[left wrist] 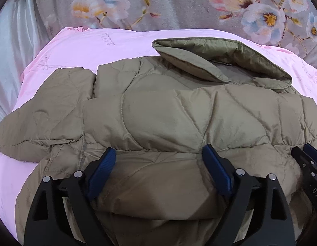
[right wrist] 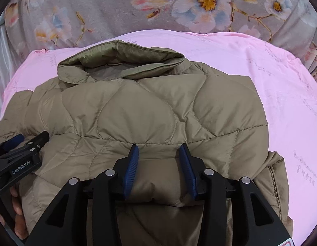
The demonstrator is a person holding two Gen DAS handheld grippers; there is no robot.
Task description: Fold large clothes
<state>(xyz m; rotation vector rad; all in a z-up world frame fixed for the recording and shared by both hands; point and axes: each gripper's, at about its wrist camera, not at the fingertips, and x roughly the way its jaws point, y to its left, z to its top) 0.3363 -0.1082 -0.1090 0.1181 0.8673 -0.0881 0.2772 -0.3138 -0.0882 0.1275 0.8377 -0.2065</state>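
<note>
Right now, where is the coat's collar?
The collar is at the far end of the coat, upper left in the right wrist view, lying on the pink sheet near the flowery blanket.

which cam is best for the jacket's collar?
Right wrist view: the quilted jacket's collar sits near frame centre, whole opening visible against the pink sheet. Left wrist view also shows the collar, but pushed right of centre and seen more edge-on, its inside less exposed.
</note>
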